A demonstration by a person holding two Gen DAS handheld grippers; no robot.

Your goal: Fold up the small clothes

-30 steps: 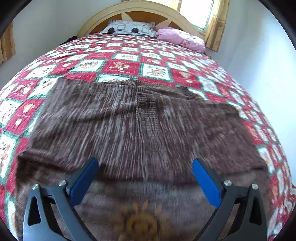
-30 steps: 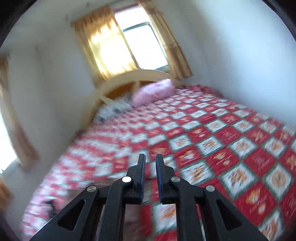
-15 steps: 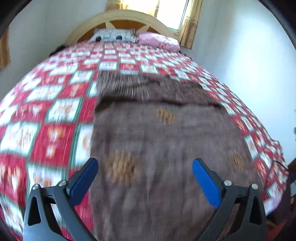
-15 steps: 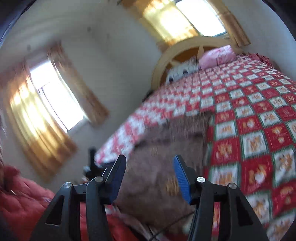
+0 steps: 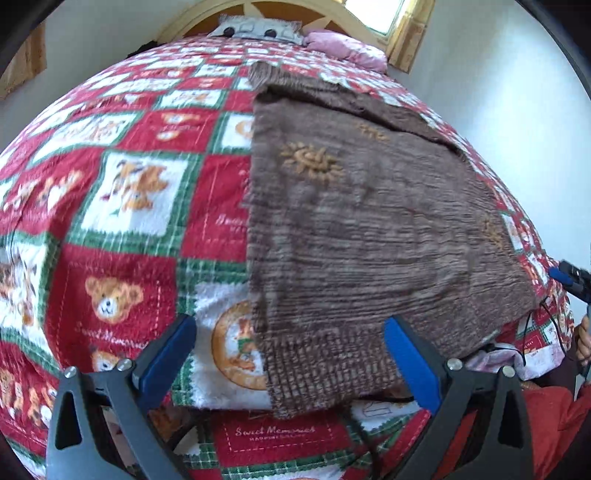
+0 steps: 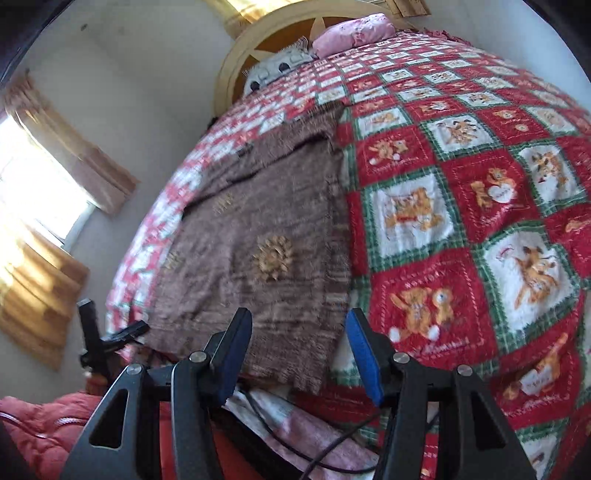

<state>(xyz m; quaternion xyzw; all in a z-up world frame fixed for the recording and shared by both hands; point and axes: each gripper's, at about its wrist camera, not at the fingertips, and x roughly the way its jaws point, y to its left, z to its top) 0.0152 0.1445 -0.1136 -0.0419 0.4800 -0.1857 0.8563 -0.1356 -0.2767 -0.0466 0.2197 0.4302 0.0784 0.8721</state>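
Observation:
A brown knitted garment (image 5: 369, 229) with orange sun motifs lies folded on the red, white and green teddy-bear bedspread (image 5: 122, 192), its ribbed hem hanging over the near bed edge. My left gripper (image 5: 291, 354) is open and empty, hovering over the hem's left corner. In the right wrist view the same garment (image 6: 266, 240) lies left of centre. My right gripper (image 6: 301, 350) is open and empty, just above the hem's right corner. The right gripper's blue tip (image 5: 570, 278) shows at the far right of the left wrist view.
A grey patterned pillow (image 5: 255, 27) and a pink pillow (image 5: 343, 46) lie by the wooden headboard (image 6: 291, 26). Black cables (image 6: 325, 446) and red bedding (image 6: 40, 432) lie below the near bed edge. Curtained windows (image 6: 33, 206) line the left wall.
Both grippers have drawn back toward the near bed edge. The right gripper went from shut to open. The garment now lies narrower, folded over, with the hem near both grippers.

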